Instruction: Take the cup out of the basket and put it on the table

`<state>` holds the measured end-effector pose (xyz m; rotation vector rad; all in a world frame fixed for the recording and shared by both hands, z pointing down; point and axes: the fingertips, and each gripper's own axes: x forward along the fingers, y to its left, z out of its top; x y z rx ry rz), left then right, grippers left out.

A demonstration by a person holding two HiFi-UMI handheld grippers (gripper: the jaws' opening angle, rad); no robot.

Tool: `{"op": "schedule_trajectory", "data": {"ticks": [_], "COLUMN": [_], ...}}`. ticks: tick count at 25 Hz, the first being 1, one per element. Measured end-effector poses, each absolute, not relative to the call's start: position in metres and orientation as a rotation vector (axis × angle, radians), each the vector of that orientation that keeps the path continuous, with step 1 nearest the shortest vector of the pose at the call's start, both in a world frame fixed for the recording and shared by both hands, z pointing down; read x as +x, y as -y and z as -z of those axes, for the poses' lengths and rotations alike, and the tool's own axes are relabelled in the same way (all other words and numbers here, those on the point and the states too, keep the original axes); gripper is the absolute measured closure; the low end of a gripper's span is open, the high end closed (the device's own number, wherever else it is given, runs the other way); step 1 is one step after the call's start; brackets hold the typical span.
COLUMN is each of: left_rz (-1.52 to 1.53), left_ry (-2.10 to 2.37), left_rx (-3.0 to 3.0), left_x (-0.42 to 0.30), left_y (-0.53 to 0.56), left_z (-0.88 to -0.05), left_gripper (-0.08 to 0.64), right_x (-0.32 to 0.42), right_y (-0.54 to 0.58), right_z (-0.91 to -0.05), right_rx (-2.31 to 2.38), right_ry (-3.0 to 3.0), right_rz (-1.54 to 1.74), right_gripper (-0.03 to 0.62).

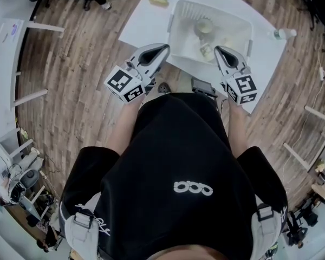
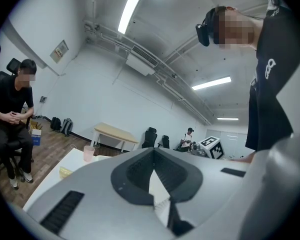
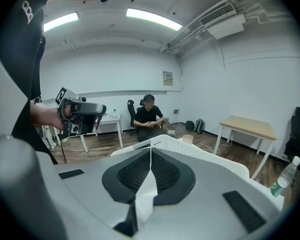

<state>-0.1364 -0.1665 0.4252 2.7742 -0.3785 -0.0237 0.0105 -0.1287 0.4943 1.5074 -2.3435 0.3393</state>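
Cup is sitting inside the white basket, toward the far side. It's a pale greenish one and seems upright, seen from above. Something smaller lies in the basket too, closer to the near wall, but I can't make out what it is.

The basket is on a white desk over a wood floor. A yellowish thing lies on the desk off the basket's far left corner, and a clear bottle stands at the desk's right edge. A pink cup is also out on the desk, apart from the basket.

Left gripper has its jaws pressed together with nothing between them. It's held about level at the near left corner of the basket, outside it. Right gripper is the same deal, jaws closed on nothing. It's tipped downward a bit, and from the head view its tip lines up with the basket's near rim. Neither one is touching the cup.

Right gripper view looks over the basket rim at a person seated on a chair across the room.
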Motion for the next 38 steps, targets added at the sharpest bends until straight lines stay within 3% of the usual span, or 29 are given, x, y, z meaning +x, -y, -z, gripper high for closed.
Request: {"op": "schedule_trajectory", "data": {"ticks": [14,31,38], "left_rz": [0.012,-0.012,-0.030], "left_ry": [0.430,0.445,0.437], "left_rx": [2.744,2.717,2.717], "left_x": [-0.124,-0.114,-0.111], "left_y": [0.190,0.205,0.206], "left_z": [-0.440,-0.457,-0.463], "left_gripper": [0.552,0.552,0.552], "right_x": [0.024,0.033,0.025], "right_y": [0.193,0.232,0.233], "right_z": [-0.535,-0.660,-0.696], "right_rx": [1.289,1.032,0.930], "right_ry": [2.254,2.047,1.988], "right_rz": [-0.374,-0.545,-0.600], "right_gripper": [0.566,0.560,0.471]}}
